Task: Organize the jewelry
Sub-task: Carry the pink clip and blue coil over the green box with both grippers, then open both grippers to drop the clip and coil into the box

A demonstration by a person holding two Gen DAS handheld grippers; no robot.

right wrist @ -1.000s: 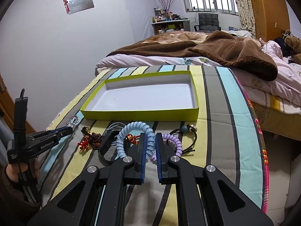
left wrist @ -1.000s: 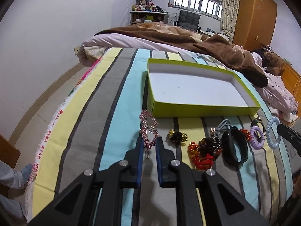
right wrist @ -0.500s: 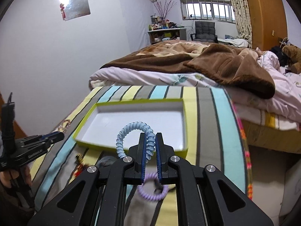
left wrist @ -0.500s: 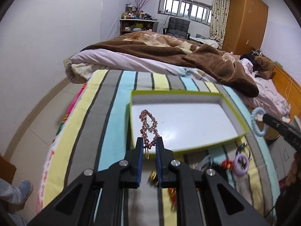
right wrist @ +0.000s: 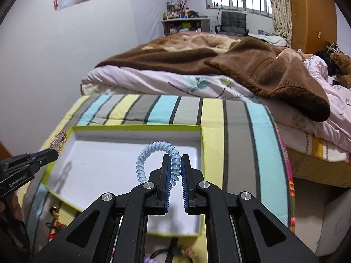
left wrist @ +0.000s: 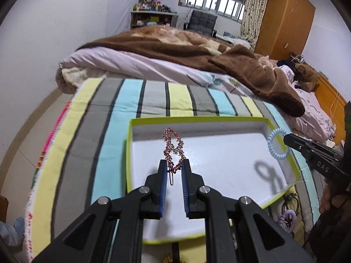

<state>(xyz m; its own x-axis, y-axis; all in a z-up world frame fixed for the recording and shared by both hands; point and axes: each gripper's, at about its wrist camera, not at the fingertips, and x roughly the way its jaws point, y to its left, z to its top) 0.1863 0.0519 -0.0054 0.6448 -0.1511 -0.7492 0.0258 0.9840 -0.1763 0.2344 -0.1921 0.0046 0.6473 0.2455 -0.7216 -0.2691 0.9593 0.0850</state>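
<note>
A shallow green box [left wrist: 129, 144] with a white inside lies on the striped bedspread; it also shows in the right wrist view [right wrist: 201, 144]. My left gripper [left wrist: 174, 168] is shut on a pink beaded hair clip [left wrist: 172, 148] and holds it above the box's left part. My right gripper [right wrist: 175, 164] is shut on a light blue spiral hair tie [right wrist: 151, 155] and holds it above the box's right part. The left wrist view shows that tie [left wrist: 279, 144] over the box's right rim. The right wrist view shows the clip [right wrist: 58, 140] over the left rim.
Loose jewelry lies on the bedspread in front of the box: a purple spiral tie [left wrist: 288, 218], a black hair band [left wrist: 290, 201], red and gold charms [right wrist: 54, 221]. A brown blanket [left wrist: 175, 43] and pale quilt are heaped behind the box. The bed edge drops off right [right wrist: 289, 175].
Both grippers lifted their items off the bedspread and carried them forward over the green box. The clip and the blue tie now hang above its white inside.
</note>
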